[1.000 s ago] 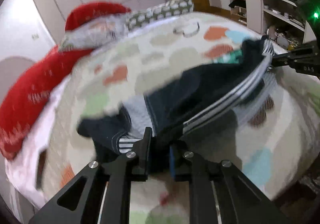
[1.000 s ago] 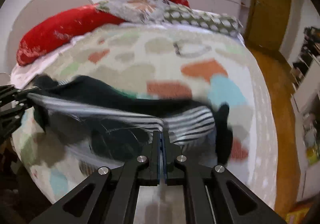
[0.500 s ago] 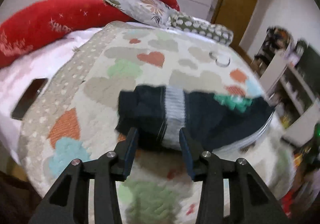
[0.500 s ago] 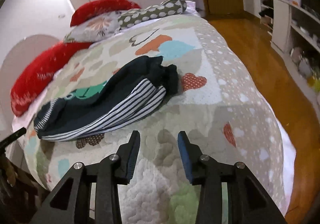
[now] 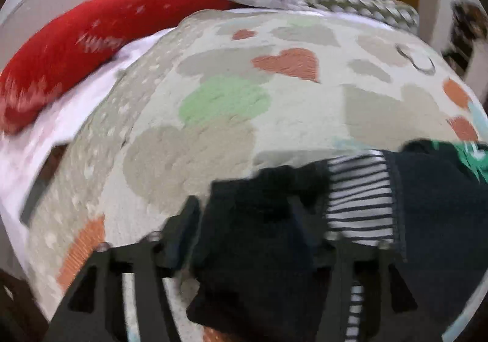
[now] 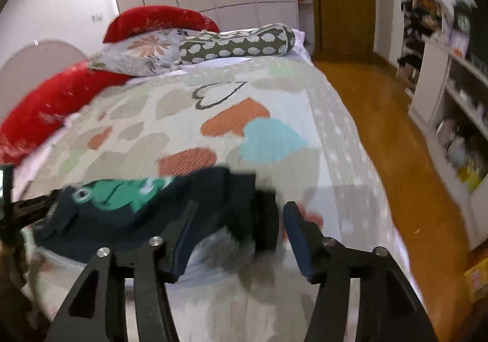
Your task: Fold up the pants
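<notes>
The dark navy pants [image 5: 442, 220], with a striped band [image 5: 360, 198] and a green print, lie bunched on the heart-patterned quilt [image 5: 213, 98]. My left gripper [image 5: 247, 220] is low over one end; its jaws are opening and dark cloth lies between the fingers without being pinched. In the right wrist view the pants [image 6: 213, 189] stretch to the left across the quilt [image 6: 274, 91]. My right gripper [image 6: 241, 226] hovers at their other end, jaws opening, with a blurred dark fold between the blue pads. The left gripper [image 6: 18, 207] shows at the left edge.
Red pillows [image 6: 45, 107], a floral pillow [image 6: 143, 52] and a spotted bolster [image 6: 238, 43] lie at the bed's head. A wood floor [image 6: 381, 128] and white shelves [image 6: 451, 98] are to the right. A dark flat object [image 5: 39, 183] rests on the white sheet.
A second ago both grippers were shut on the pants, holding them stretched above the bed. Both have let go, and the pants now lie on the quilt. Both grippers have moved in close over the ends.
</notes>
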`<state>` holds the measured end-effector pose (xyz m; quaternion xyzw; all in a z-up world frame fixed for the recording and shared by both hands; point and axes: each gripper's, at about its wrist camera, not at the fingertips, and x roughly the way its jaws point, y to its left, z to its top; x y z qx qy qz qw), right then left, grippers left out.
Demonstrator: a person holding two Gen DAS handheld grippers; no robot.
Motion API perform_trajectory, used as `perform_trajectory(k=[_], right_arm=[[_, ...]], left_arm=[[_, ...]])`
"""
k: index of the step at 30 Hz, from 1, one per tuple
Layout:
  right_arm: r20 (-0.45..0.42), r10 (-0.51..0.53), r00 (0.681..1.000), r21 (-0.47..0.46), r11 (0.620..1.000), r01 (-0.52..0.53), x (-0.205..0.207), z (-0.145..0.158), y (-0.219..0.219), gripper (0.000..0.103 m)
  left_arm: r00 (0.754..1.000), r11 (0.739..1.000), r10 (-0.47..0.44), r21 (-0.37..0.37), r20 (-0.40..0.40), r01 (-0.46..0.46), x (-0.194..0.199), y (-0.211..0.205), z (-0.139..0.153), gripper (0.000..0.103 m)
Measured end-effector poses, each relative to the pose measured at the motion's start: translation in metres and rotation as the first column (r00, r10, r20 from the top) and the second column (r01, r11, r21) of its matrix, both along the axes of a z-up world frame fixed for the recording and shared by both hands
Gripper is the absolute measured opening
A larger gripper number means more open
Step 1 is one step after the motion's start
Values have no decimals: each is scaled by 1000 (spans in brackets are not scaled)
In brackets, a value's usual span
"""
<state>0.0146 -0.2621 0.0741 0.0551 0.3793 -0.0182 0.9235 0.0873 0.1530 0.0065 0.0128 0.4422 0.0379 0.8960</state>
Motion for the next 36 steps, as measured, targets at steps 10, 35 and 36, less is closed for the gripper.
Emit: perform_trajectory(k=[10,35,36], right_arm=[[-85,66,994,-74,995,-73,50,1,15,10],[-6,-73,997,-30,997,73,-50,-9,12,59],[-18,-60,998,-42,997,59,-55,-13,20,59]], left_arm=[[996,998,54,-25,66,-53,-8,9,-5,76],[990,989,107,-110,93,-97,-34,23,-4,88],[991,990,101,-103,91,-92,-39,23,-4,88]])
